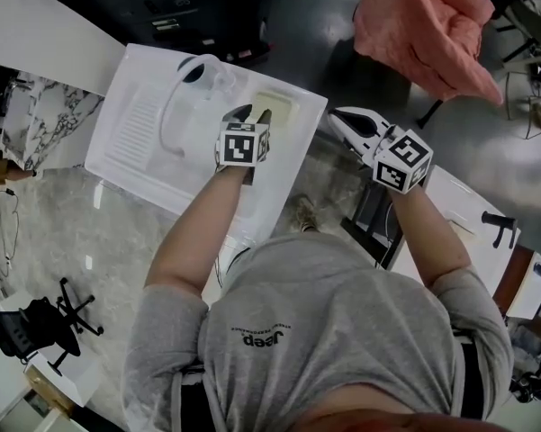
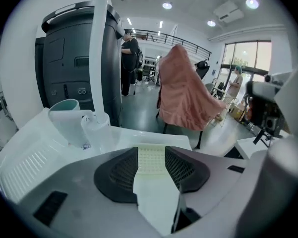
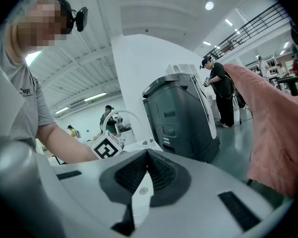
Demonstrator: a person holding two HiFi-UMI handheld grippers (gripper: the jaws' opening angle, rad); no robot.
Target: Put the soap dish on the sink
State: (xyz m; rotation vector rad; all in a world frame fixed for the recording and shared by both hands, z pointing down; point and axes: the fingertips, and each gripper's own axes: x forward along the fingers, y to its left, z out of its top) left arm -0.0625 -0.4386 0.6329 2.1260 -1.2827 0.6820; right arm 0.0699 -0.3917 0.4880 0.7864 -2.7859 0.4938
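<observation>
White sink [image 1: 130,151] holds soap dish [image 1: 275,108] just ahead of left gripper [image 1: 251,113], jaws apart, not pressing it. Right gripper [image 1: 340,120] jaws together, empty. Best withdraw straight up, w/o nudging dish.

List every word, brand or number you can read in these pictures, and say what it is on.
"Jeep": on the chest of the grey T-shirt, upside down in the head view.
Small line of print next to it: too blurred to read.
Sticker on the clear cup: too small to read.
</observation>
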